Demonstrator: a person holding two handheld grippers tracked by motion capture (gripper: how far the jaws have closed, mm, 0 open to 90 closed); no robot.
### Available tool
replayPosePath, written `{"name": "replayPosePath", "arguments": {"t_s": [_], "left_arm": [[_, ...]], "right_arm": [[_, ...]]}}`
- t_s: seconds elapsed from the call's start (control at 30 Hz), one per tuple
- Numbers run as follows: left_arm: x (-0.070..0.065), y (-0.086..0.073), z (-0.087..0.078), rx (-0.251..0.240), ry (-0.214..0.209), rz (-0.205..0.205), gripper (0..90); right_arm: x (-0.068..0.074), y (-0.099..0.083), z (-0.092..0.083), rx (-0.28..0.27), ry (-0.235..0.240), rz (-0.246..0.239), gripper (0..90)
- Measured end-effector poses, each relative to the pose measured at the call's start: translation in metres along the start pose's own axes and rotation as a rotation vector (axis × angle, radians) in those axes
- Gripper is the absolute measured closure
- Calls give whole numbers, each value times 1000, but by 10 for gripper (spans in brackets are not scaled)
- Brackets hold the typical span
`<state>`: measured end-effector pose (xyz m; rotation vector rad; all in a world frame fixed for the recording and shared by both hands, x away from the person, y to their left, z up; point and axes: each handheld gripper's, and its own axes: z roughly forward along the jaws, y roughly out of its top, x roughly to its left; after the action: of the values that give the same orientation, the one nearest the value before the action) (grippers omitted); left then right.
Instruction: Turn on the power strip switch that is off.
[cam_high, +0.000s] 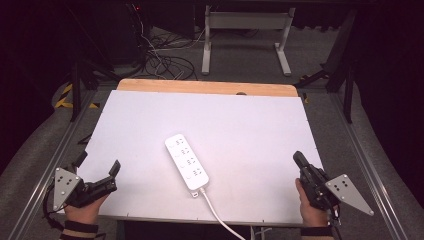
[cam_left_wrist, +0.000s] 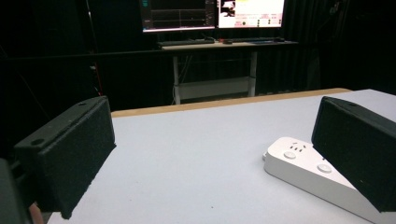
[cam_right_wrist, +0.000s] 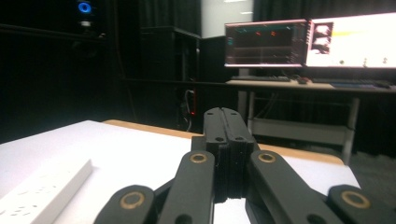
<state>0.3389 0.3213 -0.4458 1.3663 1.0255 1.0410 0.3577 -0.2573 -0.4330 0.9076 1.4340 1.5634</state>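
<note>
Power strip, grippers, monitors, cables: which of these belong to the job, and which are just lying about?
Part of the job:
- power strip with its cord
- left gripper, open
- right gripper, shut

Just lying about:
- monitors
- floor cables
- far desk

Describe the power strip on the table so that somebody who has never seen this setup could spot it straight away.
Start from the big white table with the wooden strip along its far edge. Near the middle of its front half lies the power strip, a long white bar set at a slant, between the left gripper and the right gripper. It alone has rows of sockets on top and a white cable trailing off the front edge.
</note>
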Motion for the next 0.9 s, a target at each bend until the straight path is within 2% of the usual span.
{"name": "replayPosePath", "arguments": {"t_s": [0.07, 0.27, 0.5, 0.6, 0.67, 0.77, 0.83, 0.9], "left_arm": [[1, 0, 1, 2, -3, -8, 1], [0, 0, 1, 4, -6, -7, 1], [0, 0, 1, 3, -3, -3, 1], [0, 0, 0, 1, -2, -1, 0], [0, 0, 0, -2, -2, -2, 0], [0, -1, 0, -3, -2, -2, 0], [0, -1, 0, -2, -2, 0, 0], [0, -1, 0, 0, -4, 0, 0]], "right_arm": [[-3, -2, 0, -8, -14, 19, 900], [-4, -3, -1, -7, -38, -6, 900], [-6, -6, 0, 0, -43, -12, 899], [-6, -8, 4, 2, -51, -3, 597], [-6, -9, 7, 21, -82, 9, 426], [-6, -10, 10, 38, -107, 10, 294], [-6, -10, 12, 46, -100, 9, 197], [-6, -10, 12, 49, -101, 8, 182]]}}
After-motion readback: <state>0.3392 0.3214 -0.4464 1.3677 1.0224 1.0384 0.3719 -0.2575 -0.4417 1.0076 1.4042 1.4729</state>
